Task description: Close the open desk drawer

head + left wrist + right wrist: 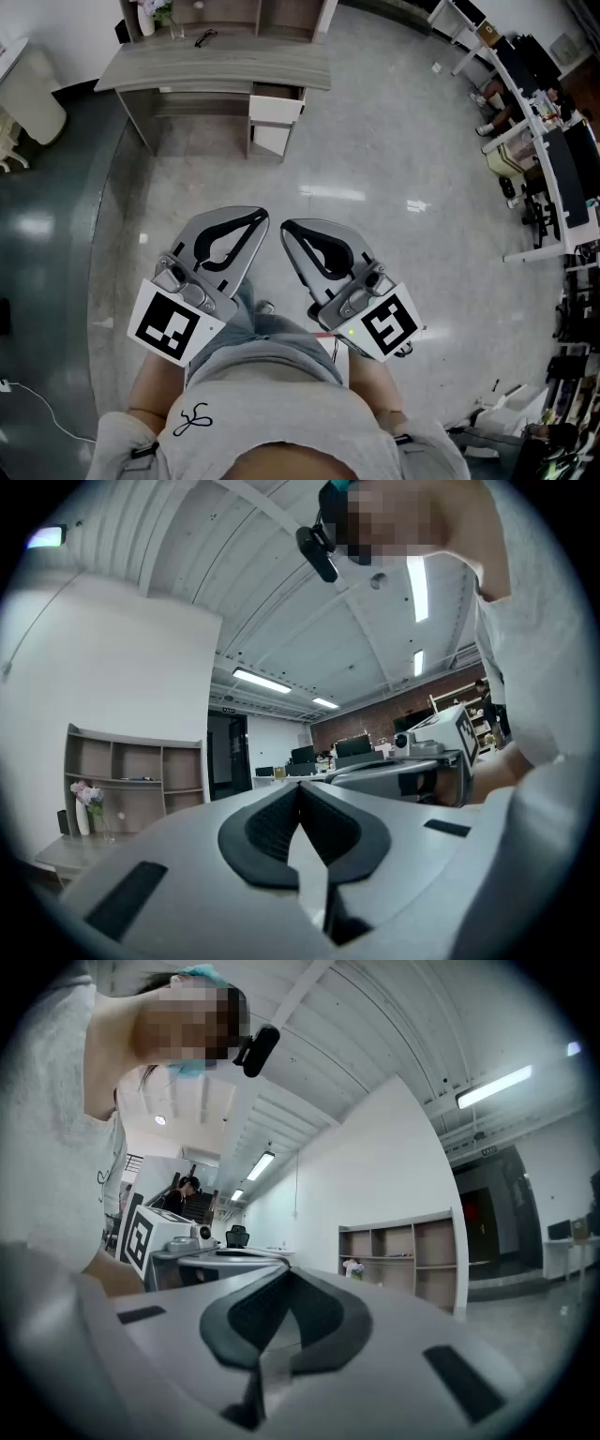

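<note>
- Approach is looking like the step in hand: the person is standing well apart from the desk (pixel 225 67), and neither claw is touching anything of it.
- The drawer (pixel 276 108) is sticking out under the desk top, toward the right end as the head view shows it. Its pale front is jutting toward the person, with bare floor (pixel 375 159) lying between them.
- The left gripper (pixel 261 215) is being held close in front of the body. Its jaws are pressed together tip to tip and are pinching nothing. Its own view is looking up and out across the room, toward a shelf unit (pixel 131 771) on the far wall.
- The right gripper (pixel 286 227) is being held just beside the left, tips near each other but apart. Its jaws are likewise pressed together, with nothing between them.
- The next move, as I am judging it, is calling for a walk up to the desk and then one claw brought level with the drawer front.
- No grip is seeming needed: closed tips set flat against the middle of the front and pushed straight in along the slide should be doing it.
- Pushing off-centre is risking a skewed, jammed drawer.
</note>
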### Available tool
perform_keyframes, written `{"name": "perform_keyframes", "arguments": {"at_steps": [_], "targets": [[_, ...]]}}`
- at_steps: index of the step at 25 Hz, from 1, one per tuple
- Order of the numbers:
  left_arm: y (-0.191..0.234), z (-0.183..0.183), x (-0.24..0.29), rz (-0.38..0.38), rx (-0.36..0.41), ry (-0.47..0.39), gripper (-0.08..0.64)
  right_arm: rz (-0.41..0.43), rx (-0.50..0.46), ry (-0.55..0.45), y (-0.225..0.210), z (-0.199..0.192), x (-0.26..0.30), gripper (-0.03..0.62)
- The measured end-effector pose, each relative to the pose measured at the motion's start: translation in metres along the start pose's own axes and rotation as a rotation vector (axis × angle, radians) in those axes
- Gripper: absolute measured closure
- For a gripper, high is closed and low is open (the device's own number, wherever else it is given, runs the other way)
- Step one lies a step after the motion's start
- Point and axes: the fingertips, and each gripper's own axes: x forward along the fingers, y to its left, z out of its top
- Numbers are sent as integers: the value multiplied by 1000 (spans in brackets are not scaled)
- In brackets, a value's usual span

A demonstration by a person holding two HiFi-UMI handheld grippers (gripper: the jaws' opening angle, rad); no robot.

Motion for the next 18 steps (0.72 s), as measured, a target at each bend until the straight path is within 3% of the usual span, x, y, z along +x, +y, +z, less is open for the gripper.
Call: {"name": "perform_keyframes", "arguments": {"at_steps": [18], "targets": [[8, -11, 13, -8, 6, 33, 549, 27, 2, 13, -11, -14, 6, 583]]}}
